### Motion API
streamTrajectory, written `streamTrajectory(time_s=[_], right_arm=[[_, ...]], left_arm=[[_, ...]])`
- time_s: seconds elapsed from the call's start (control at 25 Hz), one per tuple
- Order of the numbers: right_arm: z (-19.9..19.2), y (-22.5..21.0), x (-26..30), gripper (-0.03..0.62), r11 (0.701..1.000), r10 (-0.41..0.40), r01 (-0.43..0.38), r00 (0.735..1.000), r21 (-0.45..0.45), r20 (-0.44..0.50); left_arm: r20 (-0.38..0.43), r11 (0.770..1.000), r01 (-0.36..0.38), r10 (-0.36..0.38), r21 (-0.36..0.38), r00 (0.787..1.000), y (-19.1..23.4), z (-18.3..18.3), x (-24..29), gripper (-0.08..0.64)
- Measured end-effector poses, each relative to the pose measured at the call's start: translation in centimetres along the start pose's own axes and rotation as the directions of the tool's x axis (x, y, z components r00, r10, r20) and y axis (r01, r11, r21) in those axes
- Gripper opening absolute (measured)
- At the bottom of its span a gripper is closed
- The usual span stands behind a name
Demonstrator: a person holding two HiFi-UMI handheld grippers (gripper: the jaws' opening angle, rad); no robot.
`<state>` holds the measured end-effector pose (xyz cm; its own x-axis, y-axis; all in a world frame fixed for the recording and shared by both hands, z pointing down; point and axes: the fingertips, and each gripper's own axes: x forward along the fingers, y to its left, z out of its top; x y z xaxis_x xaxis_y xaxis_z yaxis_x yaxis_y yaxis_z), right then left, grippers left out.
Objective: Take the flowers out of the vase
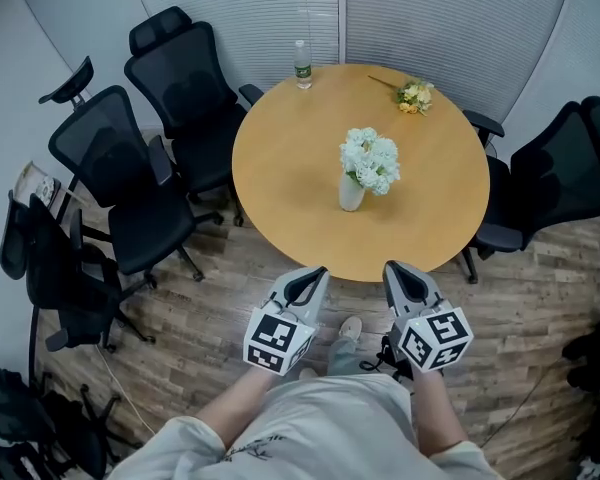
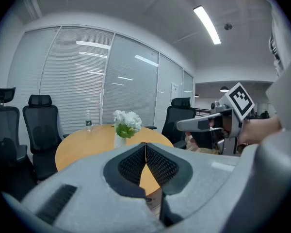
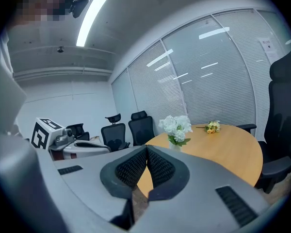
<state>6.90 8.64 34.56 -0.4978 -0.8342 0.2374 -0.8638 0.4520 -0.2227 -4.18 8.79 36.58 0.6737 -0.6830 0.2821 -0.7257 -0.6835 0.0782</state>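
Your left gripper (image 1: 313, 272) and right gripper (image 1: 393, 268) hover side by side just short of the round table's (image 1: 280, 173) near edge, each with its jaws pressed together on nothing. White flowers (image 1: 370, 160) stand in a pale vase (image 1: 351, 194) near the table's middle, well apart from both grippers. A yellow bunch (image 1: 414, 96) and a water bottle (image 1: 302, 66) sit at the far edge.

Carried, left hand-held gripper (image 1: 313, 273): light grey moulded shell tapering to a point, black ribbed pads (image 2: 133, 164), and a white cube with black square markers (image 1: 278, 340) at the rear. Carried, right hand-held gripper (image 1: 397, 270): same build, with a matching marker cube (image 1: 435, 339). Worn: pale beige sleeved top (image 1: 330, 418) with a small dark leaf print, and a light-coloured shoe (image 1: 350, 327).
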Motion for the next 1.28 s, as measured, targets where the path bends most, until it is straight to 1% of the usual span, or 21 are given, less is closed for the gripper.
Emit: streamTrajectory(time_s=[0.28,0.56,0.8,1.0,1.12,1.28], right_arm=[[2.9,-4.1,3.1,0.008,0.999,0.032,-0.032,0.999,0.004,0.015],[3.7,-7.5,4.9,0.008,0.998,0.061,-0.061,0.998,0.015,0.006],[3.6,-8.4,6.5,0.008,0.995,0.099,-0.099,0.995,0.007,-0.019],[3.2,-8.1,7.9,0.008,0.994,0.110,-0.109,0.993,0.022,-0.034],[3.2,-7.8,9.0,0.008,0.994,0.104,-0.103,0.994,0.027,-0.037],[3.4,-7.0,9.7,0.008,0.995,0.097,-0.095,0.994,0.039,-0.044]], left_arm=[[0.001,1.000,-0.022,0.022,0.000,1.000,1.8,2.5,5.3,0.011],[-0.003,0.999,-0.037,0.037,0.008,0.999,2.5,3.9,9.5,0.011],[0.002,0.998,-0.059,0.059,-0.005,0.998,3.2,4.1,11.0,0.011],[0.001,0.998,-0.059,0.059,-0.012,0.998,4.2,4.1,11.2,0.011],[-0.002,0.999,-0.045,0.045,-0.010,0.999,5.3,4.1,11.3,0.011],[0.021,1.000,0.022,-0.022,0.004,1.000,6.0,5.0,11.4,0.011]])
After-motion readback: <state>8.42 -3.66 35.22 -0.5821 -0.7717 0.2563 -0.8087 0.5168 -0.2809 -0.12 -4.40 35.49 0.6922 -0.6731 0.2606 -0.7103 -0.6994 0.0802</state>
